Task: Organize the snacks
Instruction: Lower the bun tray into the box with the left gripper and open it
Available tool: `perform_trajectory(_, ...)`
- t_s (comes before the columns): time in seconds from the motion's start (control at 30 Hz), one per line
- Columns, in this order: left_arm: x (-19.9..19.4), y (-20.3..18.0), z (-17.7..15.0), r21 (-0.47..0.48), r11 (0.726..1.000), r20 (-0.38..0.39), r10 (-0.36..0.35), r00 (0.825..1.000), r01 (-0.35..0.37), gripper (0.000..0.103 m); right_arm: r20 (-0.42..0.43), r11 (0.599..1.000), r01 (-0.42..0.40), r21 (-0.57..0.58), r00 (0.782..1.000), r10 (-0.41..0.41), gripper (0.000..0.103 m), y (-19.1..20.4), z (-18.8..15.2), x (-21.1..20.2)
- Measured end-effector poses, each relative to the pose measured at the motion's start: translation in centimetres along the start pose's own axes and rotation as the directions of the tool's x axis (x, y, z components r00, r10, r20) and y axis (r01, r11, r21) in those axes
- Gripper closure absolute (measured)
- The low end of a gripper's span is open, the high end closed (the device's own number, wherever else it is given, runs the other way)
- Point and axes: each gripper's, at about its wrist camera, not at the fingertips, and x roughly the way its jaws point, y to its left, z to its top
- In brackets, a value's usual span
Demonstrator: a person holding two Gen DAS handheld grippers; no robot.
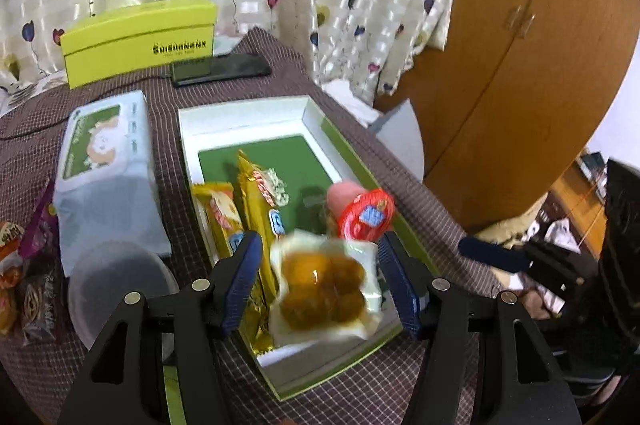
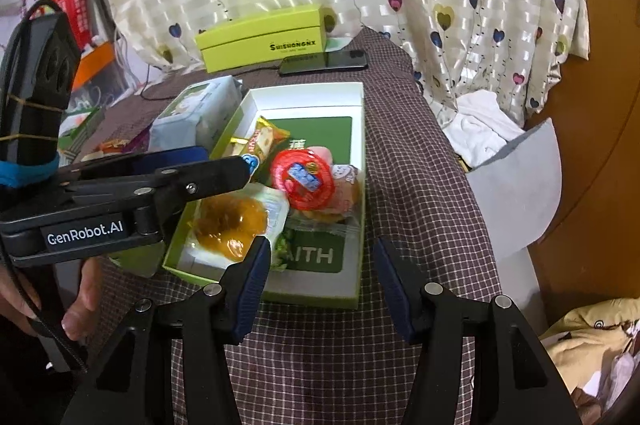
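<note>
— Blue-padded fingers [image 1: 240,281] of the left gripper [image 1: 320,285] are seen nearest, spread wide on either side of a clear packet of amber snacks [image 1: 324,285]. Are the pads pressed against it?

— No contact is shown; the packet is blurred and lies in the near end of the open green-rimmed box [image 1: 188,145], with the jaws standing apart from it.

— What else is kept in the box?

— Two yellow wrapped bars [image 1: 256,201] are laid along its left wall, and a red-lidded cup [image 1: 366,215] is set to the right.

— And the right gripper [image 2: 320,285]?

— It is held spread and empty over the checked tablecloth [image 2: 420,185], just before the box. A tissue pack [image 1: 106,153] is seen beside the box.
</note>
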Motion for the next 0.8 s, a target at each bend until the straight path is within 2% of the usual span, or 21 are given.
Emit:
perform_trajectory(0.13, -0.4, 0.1, 0.2, -0.002, 1.000, 0.003, -0.008, 1.000, 0.008, 0.042, -0.003, 1.000, -0.026, -0.016, 1.000, 0.026, 0.054, 1.1, 0.1, 0.1)
perform_trajectory(0.4, -3.5, 2.6, 0.8, -0.055, 0.998, 0.040, 0.017, 0.999, -0.014, 0.042, -0.070, 0.994, -0.076, -0.079, 0.995, 0.071, 0.077, 4.6, -0.2, 2.3)
perform_trajectory(0.63, -5.7, 5.3, 0.2, -0.125, 0.992, 0.054, 0.032, 0.998, -0.025, 0.042, -0.133, 0.994, -0.061, -0.093, 0.990, 0.048, 0.079, 5.7, -0.2, 4.5)
perform_trajectory(0.8, -8.0, 6.6, -0.1, -0.142, 0.989, 0.099, 0.062, 0.993, -0.047, 0.042, -0.126, 0.994, -0.050, -0.099, 0.991, 0.037, 0.079, 5.8, 1.1, 5.7)
